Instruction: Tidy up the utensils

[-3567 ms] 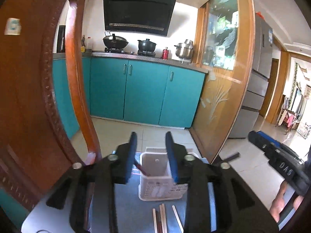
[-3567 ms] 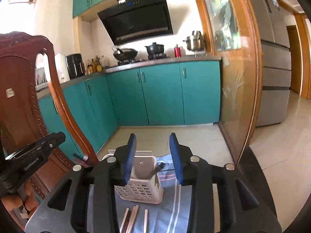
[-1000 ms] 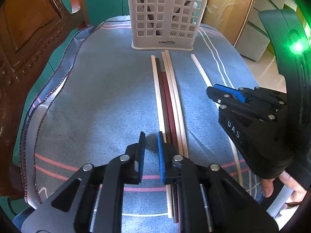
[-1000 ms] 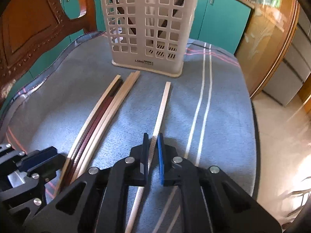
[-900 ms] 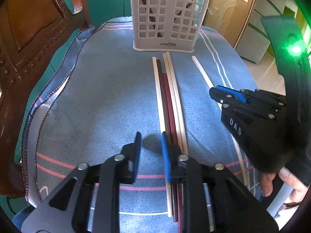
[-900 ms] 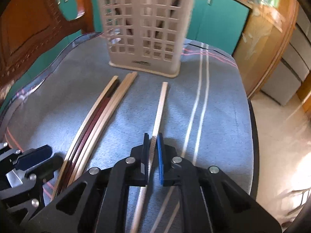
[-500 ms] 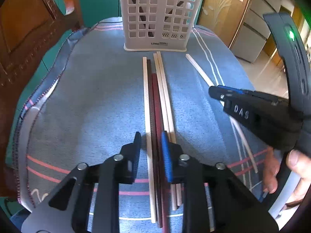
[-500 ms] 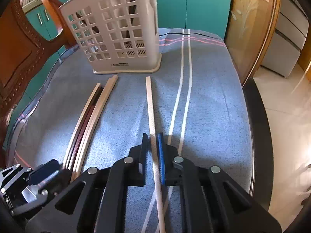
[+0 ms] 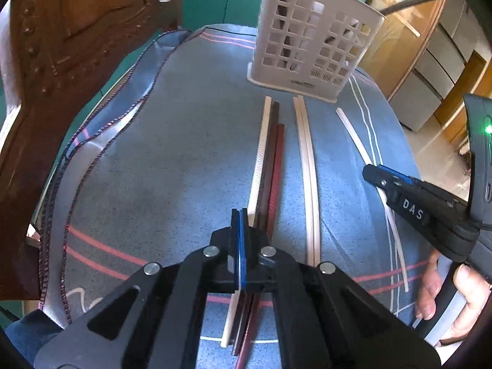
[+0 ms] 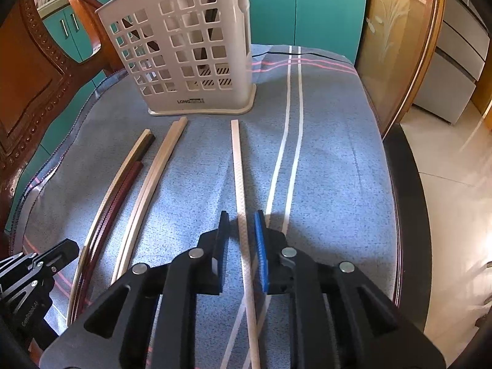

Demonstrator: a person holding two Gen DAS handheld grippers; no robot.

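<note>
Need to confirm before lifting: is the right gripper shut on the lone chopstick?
Open. The right gripper straddles the lone chopstick with gaps either side; its jaws have just been opening.

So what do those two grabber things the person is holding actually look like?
Each tool is black plastic: two angular arms joined with round silver screws, ending in flat fingers, one faced in blue. The right tool carries white "DAS" lettering and a green light on its body. The left tool has small white lettering too. A bare hand grips a pale handle.
</note>
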